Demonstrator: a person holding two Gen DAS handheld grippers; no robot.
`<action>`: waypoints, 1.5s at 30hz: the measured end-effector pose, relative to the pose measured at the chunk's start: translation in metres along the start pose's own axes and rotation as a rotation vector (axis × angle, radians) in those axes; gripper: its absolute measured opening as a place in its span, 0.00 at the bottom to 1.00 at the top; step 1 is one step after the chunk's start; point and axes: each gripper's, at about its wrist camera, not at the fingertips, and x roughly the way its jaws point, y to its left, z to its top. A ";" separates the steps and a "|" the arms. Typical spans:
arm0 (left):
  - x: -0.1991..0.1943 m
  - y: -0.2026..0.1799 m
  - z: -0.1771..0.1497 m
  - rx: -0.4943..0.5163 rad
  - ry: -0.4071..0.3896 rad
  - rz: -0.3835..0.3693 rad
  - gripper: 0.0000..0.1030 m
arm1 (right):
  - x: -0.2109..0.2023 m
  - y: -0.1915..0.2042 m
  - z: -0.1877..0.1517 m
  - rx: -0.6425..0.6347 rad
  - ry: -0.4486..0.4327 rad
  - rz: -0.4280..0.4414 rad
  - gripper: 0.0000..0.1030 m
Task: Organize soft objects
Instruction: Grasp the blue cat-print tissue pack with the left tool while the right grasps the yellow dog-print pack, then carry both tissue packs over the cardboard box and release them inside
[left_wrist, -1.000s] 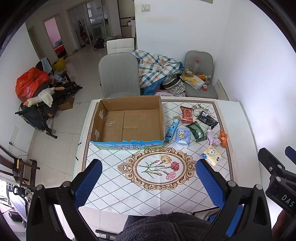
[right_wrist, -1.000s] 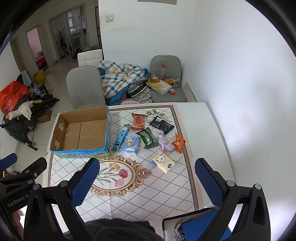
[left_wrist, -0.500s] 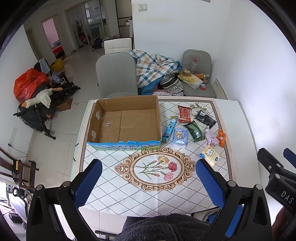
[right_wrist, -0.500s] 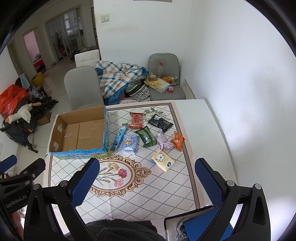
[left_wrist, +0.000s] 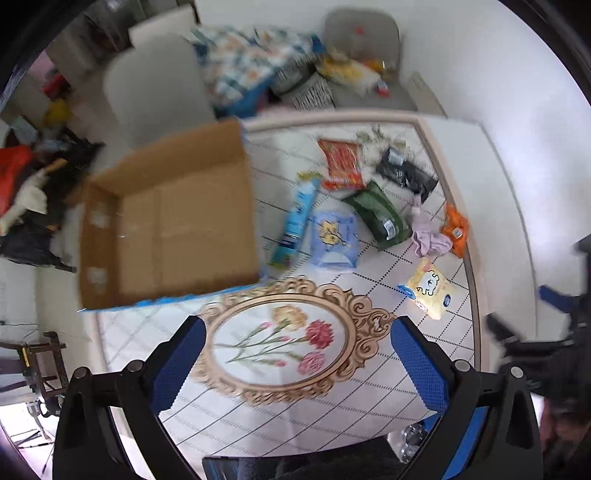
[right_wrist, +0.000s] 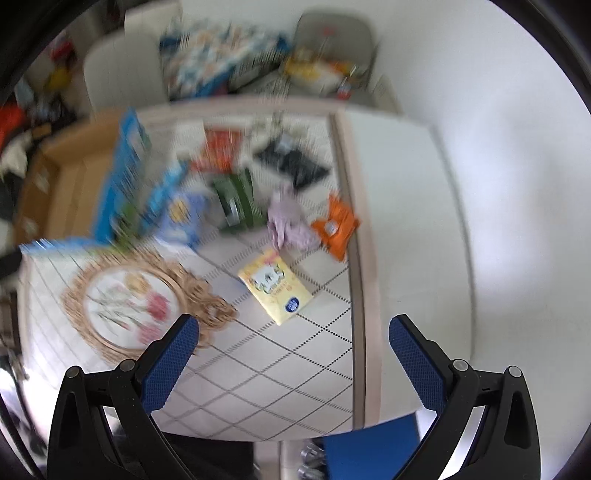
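Note:
An open cardboard box sits on the left of the patterned table. To its right lie several soft packs: a blue tube, a light blue tissue pack, a green pack, a red pack, a black pack, a lilac cloth, an orange pack and a yellow tissue pack. My left gripper is open and empty above the flower medallion. My right gripper is open and empty, just short of the yellow tissue pack.
Grey chairs and a plaid blanket stand behind the table. A white table edge runs along the right. The floor at the left holds bags and clutter.
Both grippers have moved forward and down toward the table, so the objects look larger. The right wrist view is motion-blurred. Both grippers stay open.

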 end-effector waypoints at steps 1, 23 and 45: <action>0.018 -0.006 0.009 0.008 0.031 -0.011 0.98 | 0.030 0.001 0.007 -0.021 0.051 0.018 1.00; 0.256 -0.054 0.097 0.016 0.416 0.031 0.92 | 0.248 -0.026 0.019 0.311 0.338 0.271 0.79; 0.197 -0.064 0.055 0.028 0.288 -0.039 0.41 | 0.235 0.003 -0.007 0.261 0.319 0.248 0.70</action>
